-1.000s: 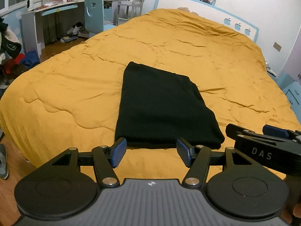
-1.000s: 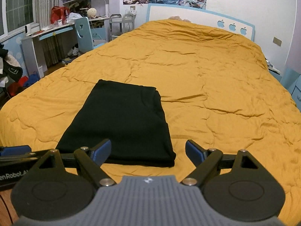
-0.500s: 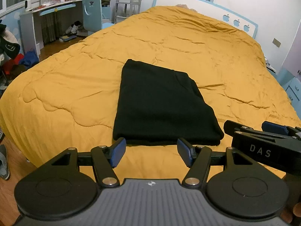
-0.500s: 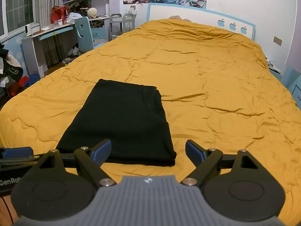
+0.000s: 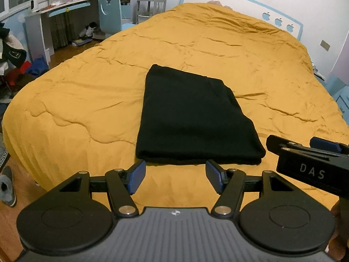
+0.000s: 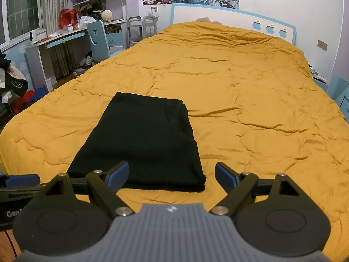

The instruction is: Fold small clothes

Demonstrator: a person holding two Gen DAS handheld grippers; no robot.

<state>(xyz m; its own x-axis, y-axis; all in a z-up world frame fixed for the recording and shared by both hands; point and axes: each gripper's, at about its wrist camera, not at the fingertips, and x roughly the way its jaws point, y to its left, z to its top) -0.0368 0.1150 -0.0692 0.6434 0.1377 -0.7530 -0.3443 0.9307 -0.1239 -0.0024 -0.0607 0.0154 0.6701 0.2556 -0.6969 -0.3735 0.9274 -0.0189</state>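
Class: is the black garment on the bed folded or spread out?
Folded: the black garment forms a compact rectangle, with doubled layers along its near edge.

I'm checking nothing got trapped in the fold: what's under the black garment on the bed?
The folded black garment lies flat on the yellow quilt, which shows all around its edges. No bulge shows, but anything beneath or between its layers is covered.

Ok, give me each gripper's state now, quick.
Left gripper: open, holding nothing, just short of the black garment.
Right gripper: open, holding nothing, near the garment's front edge.
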